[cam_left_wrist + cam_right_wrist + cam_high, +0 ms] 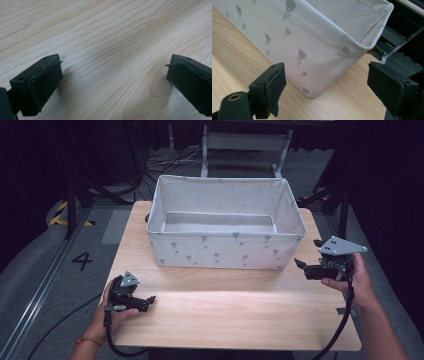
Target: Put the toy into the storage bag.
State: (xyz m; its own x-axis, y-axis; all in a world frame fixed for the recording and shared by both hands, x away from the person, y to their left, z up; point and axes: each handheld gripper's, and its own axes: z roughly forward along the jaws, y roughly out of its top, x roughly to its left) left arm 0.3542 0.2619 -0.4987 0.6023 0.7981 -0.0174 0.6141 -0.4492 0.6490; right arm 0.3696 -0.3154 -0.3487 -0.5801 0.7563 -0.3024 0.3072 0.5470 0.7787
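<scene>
Table (225, 315): pale wood-grain surface, smooth, matt. Storage box (225, 251): white woven cloth, matt, grey printed motifs. Gripper pads (46, 82): black, matt, rough-edged.

Left tongs (113, 75) jaws spread wide, nothing between; bare wooden tabletop (105, 32) close beneath.

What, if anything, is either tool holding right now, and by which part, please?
Nothing is held. The left tool is open over bare table; the right tool is open beside the fabric bin, not touching it.
</scene>
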